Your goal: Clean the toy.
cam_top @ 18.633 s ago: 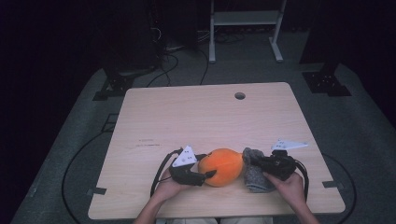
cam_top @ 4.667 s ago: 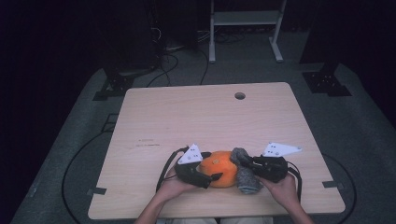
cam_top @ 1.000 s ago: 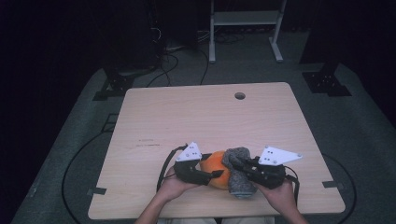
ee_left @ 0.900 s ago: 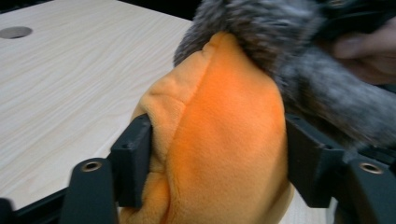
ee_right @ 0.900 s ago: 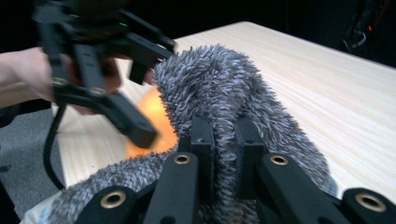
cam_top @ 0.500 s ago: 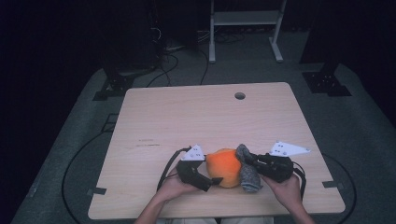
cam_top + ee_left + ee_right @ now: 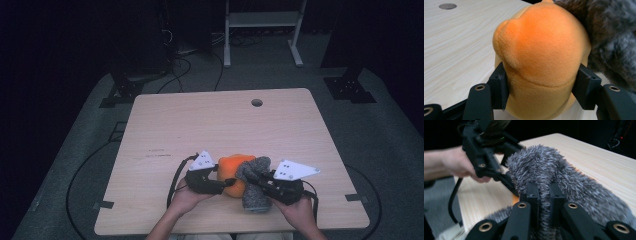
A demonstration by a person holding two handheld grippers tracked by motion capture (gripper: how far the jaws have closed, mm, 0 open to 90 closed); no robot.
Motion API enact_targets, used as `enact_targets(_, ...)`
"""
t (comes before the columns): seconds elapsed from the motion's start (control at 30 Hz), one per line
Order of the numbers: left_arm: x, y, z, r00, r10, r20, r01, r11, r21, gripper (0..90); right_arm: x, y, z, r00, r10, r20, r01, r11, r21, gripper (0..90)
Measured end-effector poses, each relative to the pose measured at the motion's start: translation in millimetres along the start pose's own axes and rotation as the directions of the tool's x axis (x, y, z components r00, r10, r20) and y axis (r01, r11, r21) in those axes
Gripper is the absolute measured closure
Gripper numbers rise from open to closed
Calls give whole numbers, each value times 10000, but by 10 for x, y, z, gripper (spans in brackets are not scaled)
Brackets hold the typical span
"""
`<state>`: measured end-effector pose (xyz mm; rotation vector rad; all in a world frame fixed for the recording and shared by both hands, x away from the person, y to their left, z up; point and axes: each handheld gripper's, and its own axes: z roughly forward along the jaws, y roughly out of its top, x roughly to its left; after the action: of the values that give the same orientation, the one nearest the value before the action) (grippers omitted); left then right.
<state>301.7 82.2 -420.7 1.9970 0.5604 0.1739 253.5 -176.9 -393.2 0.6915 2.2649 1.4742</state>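
Note:
An orange plush ball (image 7: pixel 231 169) lies near the table's front edge, with a grey fuzzy cover (image 7: pixel 255 197) draped over its right side. My left gripper (image 7: pixel 226 186) comes in from the left. Its jaws have just been closing, and in the left gripper view the pads (image 7: pixel 500 85) press into the orange plush ball (image 7: pixel 541 50) from both sides. The grey fuzzy cover (image 7: pixel 614 37) lies behind it at the right. My right gripper (image 7: pixel 544 192) is shut on a fold of the grey fuzzy cover (image 7: pixel 576 187), right beside the ball.
The light wooden table (image 7: pixel 200 125) has a round cable hole (image 7: pixel 257 102) at the back. Both hands come in over the front edge. A white frame stand (image 7: pixel 260 20) and cables lie on the dark floor beyond the table.
The left jaws opened wide half a second ago and now pinch the orange ball again. The right gripper has shifted left, drawing the grey cover further over the ball.

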Motion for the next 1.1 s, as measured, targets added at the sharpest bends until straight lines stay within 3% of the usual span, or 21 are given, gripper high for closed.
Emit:
enact_targets(0.03, 2, -2, -9, 10000, 1, 13, -1, 10000, 7, 390, -14, -1, 2, 9998, -114, 161, 114, 9999, -8, 814)
enact_targets(0.07, 4, -3, -21, 10000, 40, 20, -40, 10000, 14, 390, -52, -7, -5, 9999, 28, 166, -27, 10000, -35, 814)
enact_targets(0.13, 5, -9, -24, 9999, 105, 77, -104, 9999, -46, 390, -197, -52, -39, 9968, 438, 666, -437, 9990, -29, 813)
enact_targets(0.2, -3, -17, -8, 9999, 123, 80, -122, 9999, -28, 380, -298, -119, -60, 9923, 1111, 541, -1111, 9938, -33, 813)
enact_targets(0.23, -14, -18, 6, 9999, 112, 1, -112, 9999, -61, 380, -299, -134, -59, 9919, 1162, 514, -1161, 9932, -49, 813)
enact_targets(0.3, -41, -11, 32, 9996, 194, -193, -194, 9998, -37, 382, -224, -121, -44, 9947, 951, 391, -951, 9955, -26, 814)
enact_targets(0.4, -84, -2, 42, 9984, 484, -281, -483, 9988, 54, 384, -39, -23, -6, 9999, 66, -142, -67, 10000, -5, 814)
enact_targets(0.47, -92, -10, 33, 9983, 498, -293, -497, 9988, 48, 387, -3, 20, -2, 9995, -307, -50, 307, 9995, 94, 814)
enact_targets(0.6, -114, -20, 29, 9970, 770, -38, -770, 9970, 68, 376, -246, -51, -74, 9976, 375, 582, -381, 9992, 84, 813)
enact_targets(0.67, -91, -18, 46, 9970, 650, 420, -653, 9979, 47, 295, -313, -102, -94, 9962, 651, 574, -662, 9977, 174, 812)
enact_targets(0.73, -48, -19, 43, 9953, 362, 893, -346, 9992, -187, 198, -327, -137, -93, 9967, 548, 594, -566, 9980, 288, 812)
enact_targets(0.8, -39, -18, 62, 9980, 464, 423, -458, 9988, -156, 147, -348, -159, -91, 9964, 691, 500, -702, 9973, 219, 812)
enact_targets(0.83, -39, -23, 80, 9978, 604, 261, -603, 9982, -53, 156, -349, -156, -88, 9960, 778, 444, -788, 9967, 211, 812)
enact_targets(0.9, -49, -44, 92, 9967, 816, -52, -817, 9964, -231, 279, -308, -132, -59, 9971, 636, 428, -646, 9977, 227, 813)
enact_targets(0.97, -47, -25, 68, 9970, 726, -283, -734, 9969, -299, 368, -230, -102, -49, 9983, 462, 351, -469, 9987, 196, 814)
enact_targets(1.03, -59, -8, 48, 9983, 428, -385, -448, 9975, -546, 399, -141, -63, -48, 9995, 307, -42, -307, 9995, 58, 813)
enact_targets(1.07, -70, 1, 45, 9985, 373, -393, -396, 9976, -574, 409, -79, -29, -37, 9980, 257, -574, -265, 9996, -118, 813)
enact_targets(1.1, -92, 15, 41, 9977, 529, -430, -550, 9973, -488, 413, -35, -4, -23, 9980, 68, -633, -75, 9999, -108, 813)
